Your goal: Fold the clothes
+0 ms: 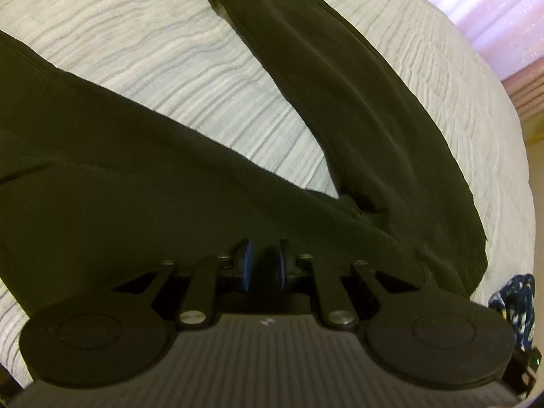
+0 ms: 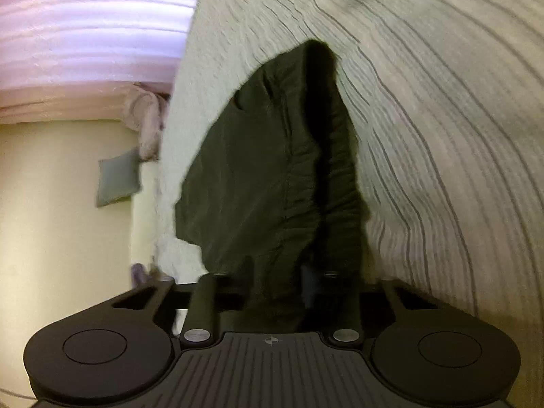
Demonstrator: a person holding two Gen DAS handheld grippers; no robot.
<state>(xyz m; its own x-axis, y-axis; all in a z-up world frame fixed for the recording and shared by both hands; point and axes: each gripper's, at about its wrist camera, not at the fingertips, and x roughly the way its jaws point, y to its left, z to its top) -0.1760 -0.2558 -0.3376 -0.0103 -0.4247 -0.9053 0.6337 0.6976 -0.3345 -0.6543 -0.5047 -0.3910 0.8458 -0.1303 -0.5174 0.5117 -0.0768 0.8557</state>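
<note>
Dark olive-black trousers (image 1: 136,176) lie spread on a pale ribbed bedspread (image 1: 170,51), the two legs running away from me in a V. My left gripper (image 1: 264,261) points down at the crotch area, and its blue pads (image 1: 246,261) pinch a fold of the dark cloth. In the right wrist view a bunched, gathered part of the trousers (image 2: 258,170) rises off the bedspread (image 2: 442,136) and runs down between the fingers of my right gripper (image 2: 277,282). That gripper is shut on the cloth, which hides its pads.
A pink curtain (image 1: 493,17) hangs beyond the bed, and the curtain (image 2: 85,34) also fills the upper left of the right wrist view. The cream floor (image 2: 51,238) holds a grey cushion (image 2: 117,176). A blue patterned cloth (image 1: 516,302) lies at the bed's right edge.
</note>
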